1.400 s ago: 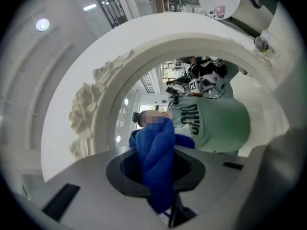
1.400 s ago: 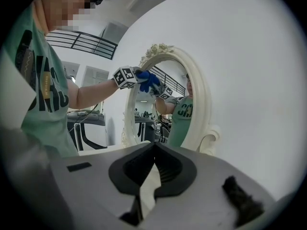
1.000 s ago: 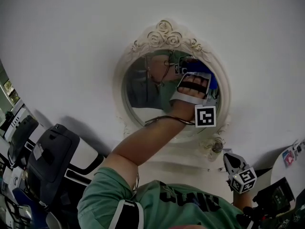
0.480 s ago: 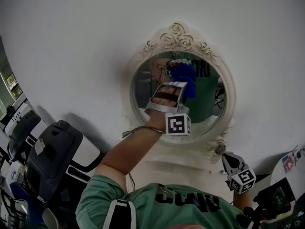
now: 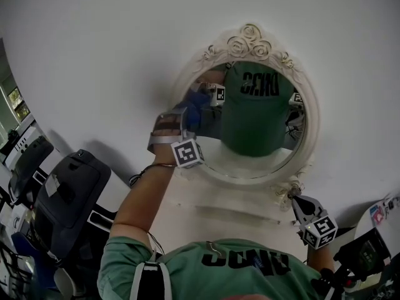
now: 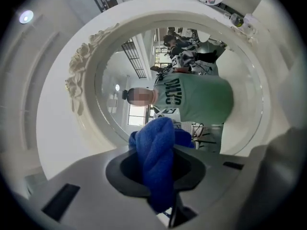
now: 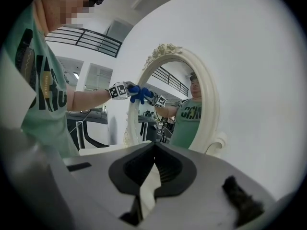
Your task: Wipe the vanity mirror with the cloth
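Note:
An oval vanity mirror [image 5: 262, 161] in an ornate white frame [image 5: 250, 41] hangs on the white wall. My left gripper [image 5: 184, 116] is shut on a bunched blue cloth [image 5: 195, 105], which it presses against the left edge of the glass. In the left gripper view the cloth [image 6: 156, 162] fills the gap between the jaws, with the glass [image 6: 115, 109] and frame [image 6: 79, 78] just beyond. My right gripper [image 5: 296, 202] is held low at the lower right, below the frame, shut and empty. In the right gripper view the mirror [image 7: 184, 75] stands ahead and the cloth [image 7: 139, 94] touches its left rim.
A dark exercise machine [image 5: 65, 199] stands at the lower left. A white ledge [image 5: 219, 208] runs under the mirror. Small dark items and a printed card [image 5: 377, 208] lie at the lower right. The person's green shirt [image 5: 225, 270] fills the bottom of the head view.
My left gripper has swept the blue cloth leftward and a little down across the glass, from its upper right to its left edge. The right gripper has stayed put.

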`<state>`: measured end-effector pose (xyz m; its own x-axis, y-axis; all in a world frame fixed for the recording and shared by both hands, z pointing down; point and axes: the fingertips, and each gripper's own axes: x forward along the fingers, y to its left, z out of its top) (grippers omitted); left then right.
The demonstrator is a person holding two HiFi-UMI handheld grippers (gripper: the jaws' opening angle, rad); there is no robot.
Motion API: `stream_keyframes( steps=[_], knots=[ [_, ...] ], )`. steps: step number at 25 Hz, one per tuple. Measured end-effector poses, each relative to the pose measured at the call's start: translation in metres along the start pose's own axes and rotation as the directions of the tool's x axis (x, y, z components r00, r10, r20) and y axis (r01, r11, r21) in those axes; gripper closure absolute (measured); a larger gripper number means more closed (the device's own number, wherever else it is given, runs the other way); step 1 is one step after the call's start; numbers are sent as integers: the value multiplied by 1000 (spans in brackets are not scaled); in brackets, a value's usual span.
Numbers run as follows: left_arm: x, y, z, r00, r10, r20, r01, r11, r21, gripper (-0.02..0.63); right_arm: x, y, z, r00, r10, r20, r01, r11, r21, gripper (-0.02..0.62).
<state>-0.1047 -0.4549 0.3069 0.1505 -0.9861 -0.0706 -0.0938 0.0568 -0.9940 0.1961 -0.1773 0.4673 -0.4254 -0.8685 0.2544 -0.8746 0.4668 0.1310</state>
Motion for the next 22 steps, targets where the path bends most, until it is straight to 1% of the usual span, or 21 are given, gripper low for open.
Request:
stream_keyframes(
  steps=[3, 8, 10, 12, 15, 17, 20, 22],
  knots=[
    [10, -12, 4, 1000, -28, 6, 28, 1000, -3, 517, 1, 3, 3, 1000, -4, -2, 4, 1000, -2, 583],
    [11, -11, 3, 1000, -24, -14, 24, 1000, -15, 517, -1, -1, -5, 1000, -12, -15, 12, 1000, 5, 583],
    [8, -6, 9, 1000, -16, -13, 16, 1000, -23, 517, -2, -4, -8, 1000, -12, -17, 13, 1000, 7, 583],
    [5, -3, 26, 1000, -7, 15, 8, 1000, -24, 517, -2, -5, -10, 1000, -13, -15, 13, 1000, 8, 583],
    [-3, 1, 73, 995, 11, 95, -11, 1000, -4, 517, -3, -6, -12, 1000, -14, -11, 14, 1000, 7, 583],
    [-10, 8, 113, 986, 32, 166, -32, 999, -4, 517, -4, -7, -14, 1000, -19, -7, 19, 1000, 9, 583],
    [-22, 17, 178, 962, 48, 267, -50, 999, -2, 517, -8, -10, -20, 1000, -30, -3, 30, 999, 20, 583],
    [-29, 18, 226, 941, 48, 336, -48, 999, -8, 517, -13, -16, -26, 999, -40, -2, 40, 999, 32, 583]
  ],
)
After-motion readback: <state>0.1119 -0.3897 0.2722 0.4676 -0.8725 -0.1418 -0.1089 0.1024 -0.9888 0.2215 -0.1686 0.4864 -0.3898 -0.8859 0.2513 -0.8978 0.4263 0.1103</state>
